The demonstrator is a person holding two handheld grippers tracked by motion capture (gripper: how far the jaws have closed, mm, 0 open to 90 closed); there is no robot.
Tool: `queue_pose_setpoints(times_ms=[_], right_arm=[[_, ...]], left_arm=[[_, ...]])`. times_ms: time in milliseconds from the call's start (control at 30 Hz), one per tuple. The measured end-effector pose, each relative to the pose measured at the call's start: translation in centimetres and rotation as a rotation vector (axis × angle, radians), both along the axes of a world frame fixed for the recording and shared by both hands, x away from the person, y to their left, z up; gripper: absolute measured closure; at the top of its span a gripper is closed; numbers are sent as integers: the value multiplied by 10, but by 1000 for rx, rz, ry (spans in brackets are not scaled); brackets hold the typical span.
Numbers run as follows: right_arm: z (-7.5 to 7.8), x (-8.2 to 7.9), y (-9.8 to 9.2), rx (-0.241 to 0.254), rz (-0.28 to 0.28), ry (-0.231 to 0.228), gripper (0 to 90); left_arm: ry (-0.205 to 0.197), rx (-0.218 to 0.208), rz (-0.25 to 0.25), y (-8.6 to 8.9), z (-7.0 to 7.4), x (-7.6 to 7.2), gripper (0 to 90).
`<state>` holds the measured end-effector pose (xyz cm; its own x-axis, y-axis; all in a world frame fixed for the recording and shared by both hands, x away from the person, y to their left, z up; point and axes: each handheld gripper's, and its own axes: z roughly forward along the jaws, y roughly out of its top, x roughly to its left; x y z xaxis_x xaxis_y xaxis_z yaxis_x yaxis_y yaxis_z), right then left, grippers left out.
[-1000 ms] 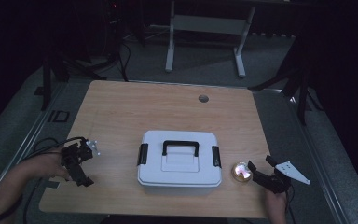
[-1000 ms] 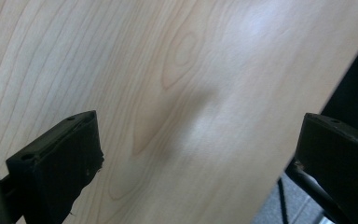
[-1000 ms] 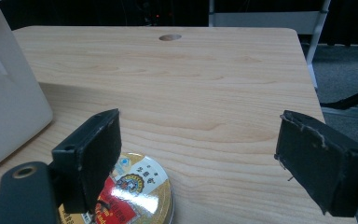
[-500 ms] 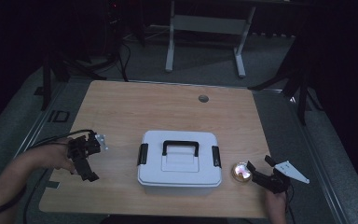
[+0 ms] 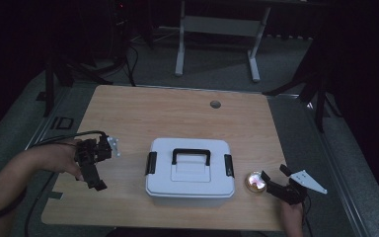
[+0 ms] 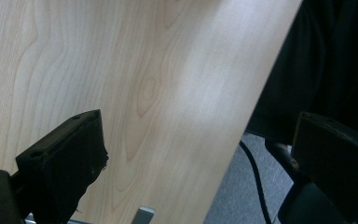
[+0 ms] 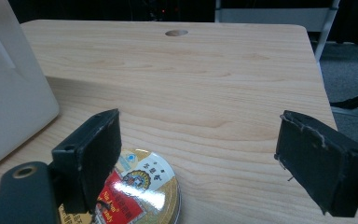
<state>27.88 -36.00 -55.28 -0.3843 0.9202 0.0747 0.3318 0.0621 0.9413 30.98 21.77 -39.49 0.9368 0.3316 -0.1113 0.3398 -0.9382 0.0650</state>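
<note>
Dim surroundings frame a wooden table (image 5: 128, 113) bearing a white box (image 5: 190, 173). At the box's three o'clock, a round tin (image 5: 255, 181) is met by the right gripper (image 5: 272, 178), spread wide; the left gripper (image 5: 94, 170), likewise spread, is well apart.

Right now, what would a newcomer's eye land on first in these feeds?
A white storage box with a black handle and side latches sits shut near the front middle of the wooden table. Just right of it lies a small round tin with a shiny red and gold lid, with the open right claw over it.
</note>
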Motion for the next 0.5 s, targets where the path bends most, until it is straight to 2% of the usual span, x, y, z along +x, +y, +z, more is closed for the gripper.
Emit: queue_pose_setpoints(times_ms=[133, 333, 500], right_arm=[[0, 0, 0, -1, 2, 1, 137], [0, 0, 0, -3, 2, 1, 137], [0, 0, 0, -3, 2, 0, 137]], left_arm=[[-3, -19, -3, -6, 7, 3, 36], [7, -15, -23, -16, 15, 4, 46], [-11, -56, -42, -27, 26, 6, 46]])
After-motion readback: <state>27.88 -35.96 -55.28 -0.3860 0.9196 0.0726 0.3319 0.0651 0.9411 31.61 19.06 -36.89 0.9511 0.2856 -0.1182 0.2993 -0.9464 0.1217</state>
